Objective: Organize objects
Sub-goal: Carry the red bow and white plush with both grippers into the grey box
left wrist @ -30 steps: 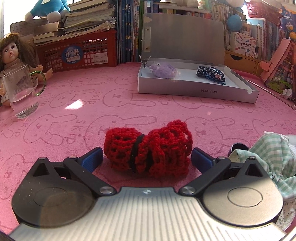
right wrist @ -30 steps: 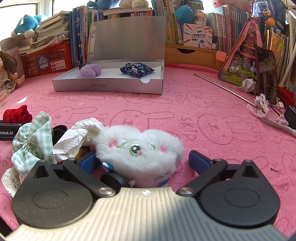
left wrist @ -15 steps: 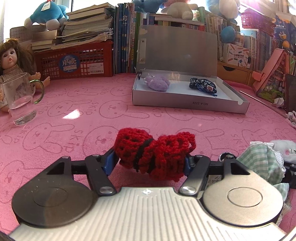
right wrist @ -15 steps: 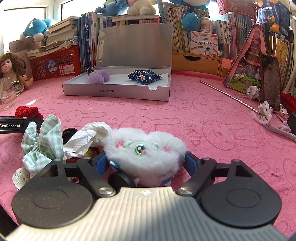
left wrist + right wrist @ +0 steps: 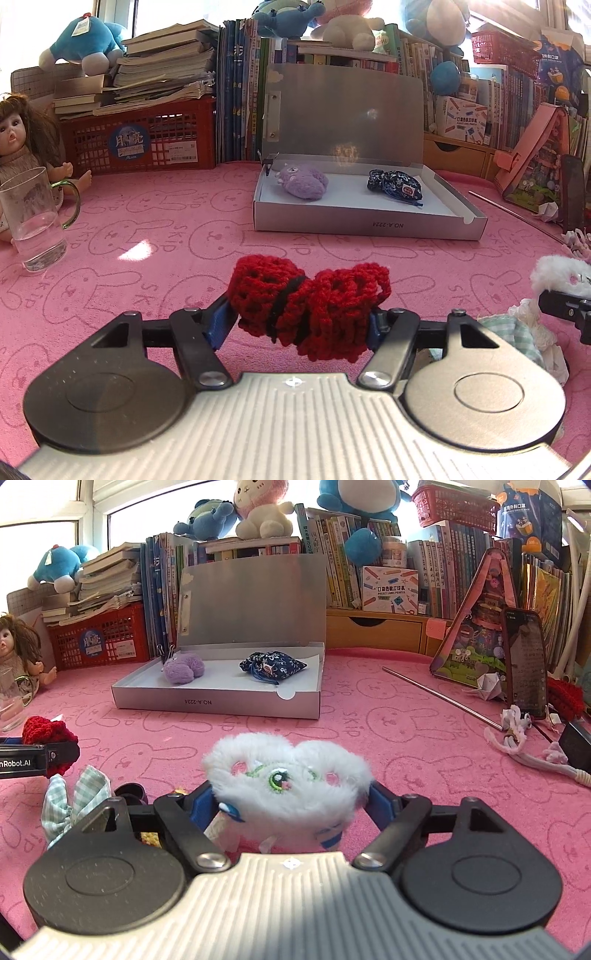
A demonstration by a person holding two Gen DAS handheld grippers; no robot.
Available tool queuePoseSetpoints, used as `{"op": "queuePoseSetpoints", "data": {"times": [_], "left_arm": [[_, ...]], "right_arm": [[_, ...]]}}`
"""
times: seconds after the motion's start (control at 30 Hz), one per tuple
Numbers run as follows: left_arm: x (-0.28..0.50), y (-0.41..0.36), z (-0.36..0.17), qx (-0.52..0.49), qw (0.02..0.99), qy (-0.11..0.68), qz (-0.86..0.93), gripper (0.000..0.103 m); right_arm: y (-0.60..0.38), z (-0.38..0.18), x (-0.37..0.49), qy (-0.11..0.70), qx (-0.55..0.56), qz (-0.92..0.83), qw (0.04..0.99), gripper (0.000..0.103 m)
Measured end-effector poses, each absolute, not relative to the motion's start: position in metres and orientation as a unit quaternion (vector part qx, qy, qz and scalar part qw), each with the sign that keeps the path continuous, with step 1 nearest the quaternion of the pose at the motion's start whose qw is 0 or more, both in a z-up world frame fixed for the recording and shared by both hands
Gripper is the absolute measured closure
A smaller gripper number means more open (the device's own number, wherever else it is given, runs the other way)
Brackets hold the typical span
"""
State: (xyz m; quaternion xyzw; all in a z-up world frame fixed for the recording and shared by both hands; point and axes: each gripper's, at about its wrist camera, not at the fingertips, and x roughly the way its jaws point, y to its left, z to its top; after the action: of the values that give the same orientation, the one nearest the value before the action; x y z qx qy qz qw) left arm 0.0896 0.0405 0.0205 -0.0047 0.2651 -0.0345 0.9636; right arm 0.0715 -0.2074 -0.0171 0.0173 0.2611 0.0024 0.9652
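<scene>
We've got a pink bunny-print cloth (image 5: 155,229) over the table, books (image 5: 369,554) crammed along the back, a red crate (image 5: 147,140) at left and sunlight pouring through the window (image 5: 44,502) behind the plushies (image 5: 258,513).

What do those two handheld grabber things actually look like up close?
Both look alike. The left gripper and right gripper each have a ribbed silver-grey body, two round black discs at the sides, black linkage bars on silver pivot screws, and blue pads on the fingers. White lettering ending "Robot.AI" shows on the left one's side, seen from the right camera. No hands or sleeves appear.
</scene>
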Motion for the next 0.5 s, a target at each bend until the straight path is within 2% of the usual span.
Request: {"op": "queuePoseSetpoints", "data": {"times": [0.5], "left_arm": [[0.0955,0.0362,0.0245,-0.003,0.963,0.264,-0.045,0.031]], "right_arm": [[-0.2077,-0.015,0.0762,0.261,0.018,0.001,0.965,0.022]]}}
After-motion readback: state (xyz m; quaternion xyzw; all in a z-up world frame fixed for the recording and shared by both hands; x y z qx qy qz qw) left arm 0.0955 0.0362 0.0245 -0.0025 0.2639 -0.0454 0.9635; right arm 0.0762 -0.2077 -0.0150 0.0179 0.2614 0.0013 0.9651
